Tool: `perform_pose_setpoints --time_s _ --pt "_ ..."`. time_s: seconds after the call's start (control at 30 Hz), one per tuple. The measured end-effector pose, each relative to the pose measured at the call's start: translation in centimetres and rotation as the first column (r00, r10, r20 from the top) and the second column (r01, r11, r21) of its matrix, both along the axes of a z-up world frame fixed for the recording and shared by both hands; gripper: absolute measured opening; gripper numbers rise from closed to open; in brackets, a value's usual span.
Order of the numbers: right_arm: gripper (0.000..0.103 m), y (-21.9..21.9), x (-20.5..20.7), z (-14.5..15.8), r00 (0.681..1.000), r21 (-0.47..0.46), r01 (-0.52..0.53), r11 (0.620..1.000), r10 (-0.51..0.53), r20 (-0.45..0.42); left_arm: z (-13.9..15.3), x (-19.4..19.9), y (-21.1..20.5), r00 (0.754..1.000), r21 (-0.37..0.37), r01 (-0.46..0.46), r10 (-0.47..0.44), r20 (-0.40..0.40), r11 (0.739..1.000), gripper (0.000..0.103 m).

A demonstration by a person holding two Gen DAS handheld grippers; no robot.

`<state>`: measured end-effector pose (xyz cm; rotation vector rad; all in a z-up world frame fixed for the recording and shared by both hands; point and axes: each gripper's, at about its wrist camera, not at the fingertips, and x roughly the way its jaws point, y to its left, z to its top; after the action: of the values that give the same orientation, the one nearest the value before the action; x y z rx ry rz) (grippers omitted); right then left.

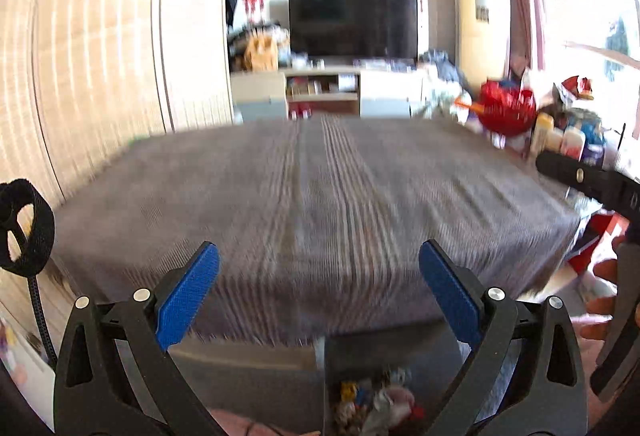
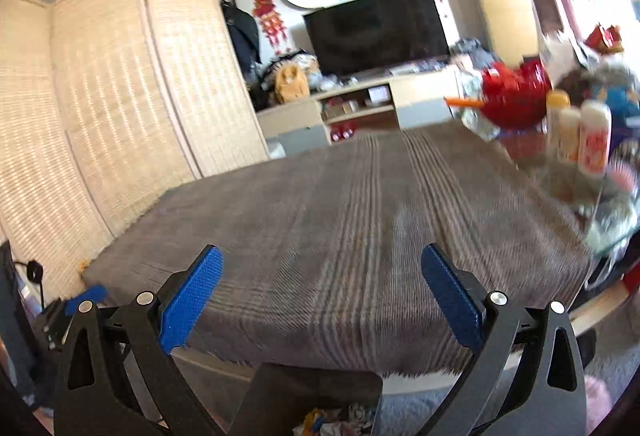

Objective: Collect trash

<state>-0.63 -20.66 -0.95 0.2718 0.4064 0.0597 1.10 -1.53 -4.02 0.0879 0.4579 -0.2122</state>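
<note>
A dark trash bin (image 1: 348,368) stands on the floor below the table's near edge, with crumpled colourful wrappers (image 1: 376,404) inside it. The right wrist view shows the same bin (image 2: 320,388) and its trash (image 2: 340,422) at the bottom. My left gripper (image 1: 319,276) hangs open above the near edge of the grey striped tablecloth (image 1: 320,195), nothing between its blue pads. My right gripper (image 2: 322,278) is also wide open and empty over the cloth (image 2: 340,215). The right tool's black body (image 1: 592,179) shows at the right of the left wrist view.
A red bowl (image 2: 516,95) and several bottles (image 2: 592,139) crowd the table's far right corner. A woven folding screen (image 2: 112,83) stands on the left. A TV (image 2: 376,27) on a low cabinet sits behind the table. A hand (image 1: 600,296) shows at right.
</note>
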Motion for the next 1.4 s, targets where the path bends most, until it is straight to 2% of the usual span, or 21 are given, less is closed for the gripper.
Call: perform_pose_setpoints --time_s 0.03,0.17,0.3,0.4,0.57,0.8,0.9,1.0,1.23,1.4 --pt "0.100 0.2 -0.7 0.9 1.000 -0.026 0.023 0.999 -0.023 0.004 0.4 -0.3 -0.1 1.000 -0.004 -0.001 0.001 0.017 1.000 0.095" --pt "0.100 -0.1 -4.0 3.8 0.989 -0.048 0.097 0.994 -0.091 0.113 2.9 -1.7 -0.3 0.996 -0.025 0.002 0.000 0.088 1.000 0.095" --pt "0.100 -0.9 -6.3 5.4 0.975 -0.066 0.154 0.986 -0.141 0.171 4.5 -2.8 -0.9 0.989 -0.028 0.007 -0.003 0.149 1.000 0.095" --pt "0.100 -1.6 -8.3 6.9 0.955 -0.062 0.188 0.980 -0.168 0.246 5.6 -3.4 -0.9 0.983 -0.038 -0.001 0.008 0.185 0.999 0.095" --pt "0.100 -1.6 -10.2 8.0 0.921 -0.107 0.236 0.966 -0.187 0.343 7.3 -4.5 -0.8 0.971 -0.084 0.000 0.020 0.239 0.997 0.095" --pt "0.100 -0.6 -11.6 7.3 0.902 -0.162 0.227 0.960 -0.144 0.407 6.4 -5.5 -1.1 0.966 -0.086 -0.013 0.035 0.256 0.996 0.095" --pt "0.100 -0.3 -11.5 7.1 0.898 -0.168 0.244 0.955 -0.157 0.411 5.5 -5.7 -0.8 0.969 -0.095 -0.032 0.054 0.241 0.995 0.095" --pt "0.100 -0.1 -10.8 6.6 0.912 -0.193 0.246 0.950 -0.159 0.378 5.3 -5.9 -0.5 0.970 -0.108 -0.049 0.074 0.233 0.993 0.095" --pt "0.100 -0.2 -8.8 4.9 0.943 -0.218 0.248 0.944 -0.184 0.275 5.5 -7.0 -1.2 0.963 -0.059 -0.028 0.043 0.266 0.998 0.095" --pt "0.100 -0.3 -8.4 4.4 0.946 -0.215 0.262 0.941 -0.205 0.252 5.6 -7.1 -0.8 0.961 -0.066 -0.036 0.052 0.271 0.997 0.095"
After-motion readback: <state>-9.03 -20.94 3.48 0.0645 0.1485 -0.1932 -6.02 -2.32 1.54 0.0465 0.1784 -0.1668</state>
